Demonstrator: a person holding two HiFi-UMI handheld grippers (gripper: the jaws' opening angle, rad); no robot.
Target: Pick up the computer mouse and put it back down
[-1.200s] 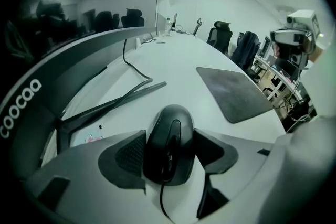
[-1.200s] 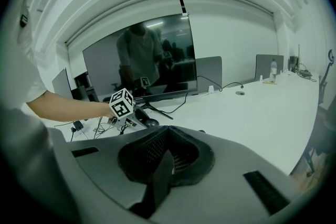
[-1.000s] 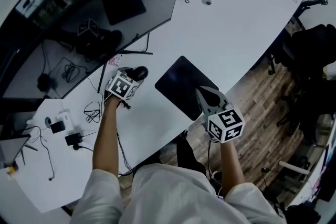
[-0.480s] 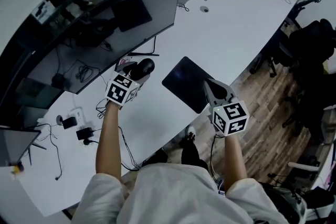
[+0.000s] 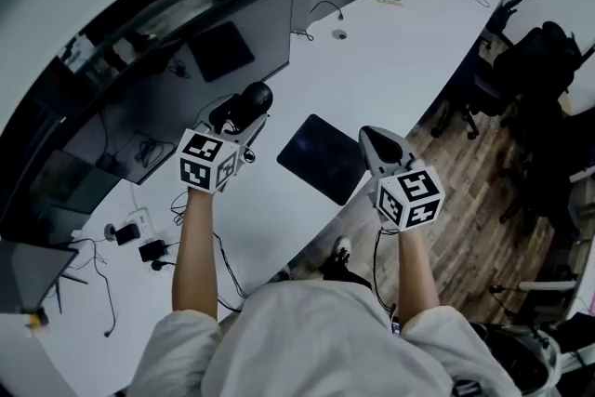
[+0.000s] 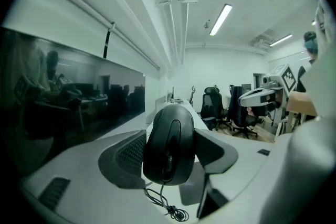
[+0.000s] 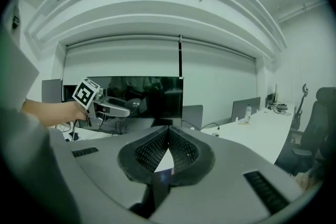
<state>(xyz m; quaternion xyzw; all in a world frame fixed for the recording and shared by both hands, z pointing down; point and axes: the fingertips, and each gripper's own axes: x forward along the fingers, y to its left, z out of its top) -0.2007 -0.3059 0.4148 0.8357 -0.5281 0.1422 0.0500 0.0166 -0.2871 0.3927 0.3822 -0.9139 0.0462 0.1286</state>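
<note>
While the left hand-held gripper [image 5: 240, 118] is clamped on the computer mouse [image 6: 169, 144], we note the mouse sits clear of the counter [image 5: 390, 60], up in the air in front of the dark monitor [image 5: 186, 79]. Left gripper view: both textured pads press the sides of the black mouse, which stands nose-up between them, scroll wheel facing the camera. Its cable [image 6: 167, 206] hangs below in a small coiled loop. Beyond it we see the long white counter running away and office chairs [image 6: 212, 107] at the far end.

Right hand-held gripper [image 5: 379, 144]: jaws together, tips meeting, nothing between them. It is held over the near edge of the counter, just right of the dark mouse pad [image 5: 323, 157], not touching it. The two grippers are well apart, with the pad lying flat between them.

Counter left of the person: loose cables and small adapters [image 5: 139, 242] lie scattered near the monitor's base.
</note>
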